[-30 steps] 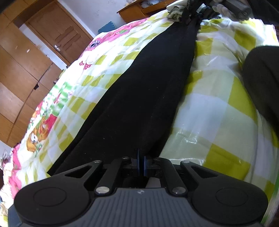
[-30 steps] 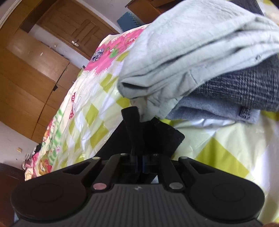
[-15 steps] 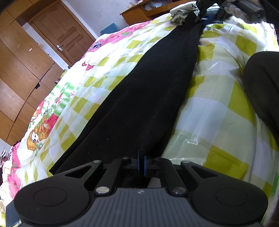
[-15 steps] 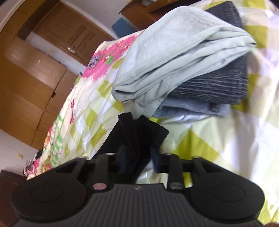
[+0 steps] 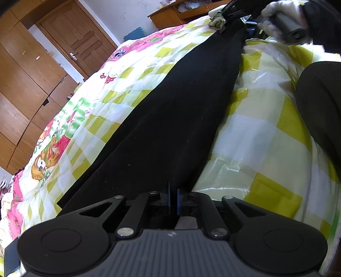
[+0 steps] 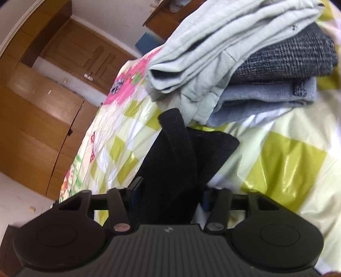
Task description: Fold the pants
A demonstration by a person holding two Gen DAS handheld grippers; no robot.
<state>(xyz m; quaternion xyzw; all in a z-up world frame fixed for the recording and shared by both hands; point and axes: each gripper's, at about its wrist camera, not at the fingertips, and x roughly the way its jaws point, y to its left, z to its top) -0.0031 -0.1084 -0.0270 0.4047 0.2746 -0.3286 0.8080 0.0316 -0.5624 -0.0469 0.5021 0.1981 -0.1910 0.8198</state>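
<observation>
- Two grippers worked one pair of black pants [image 5: 181, 110], a matte, faintly fuzzy knit lying as a long narrow strip on a glossy quilt [image 5: 255, 138] checked in yellow-green and white, with pink cartoon prints along its left side.
- The strip's long axis ran away from the left gripper [image 5: 173, 199] toward the top of the left wrist view, narrowing to its far end, where a gloved hand [image 5: 277, 19] held the other tool.
- The left gripper was clenched, its blue pads [image 5: 168, 200] nearly together on the pants' near end.
- The right gripper [image 6: 170, 195] had just been closing; its jaws stood apart in the right wrist view, with the bunched, thick-hemmed far end of the pants between them and not visibly pressed.
- Just beyond that end sat a stack [image 6: 245, 53] of folded clothes: pale grey-green cotton on top, dark tweed-like weave under it, blue-grey knit at the bottom; the top piece overhung the pants' tip.
- Both long edges of the pants lay straight, with bare quilt on either side and broader room on the left.
- A wooden wardrobe [image 5: 21, 85] and a door [image 5: 78, 36] stood past the bed's left edge.
</observation>
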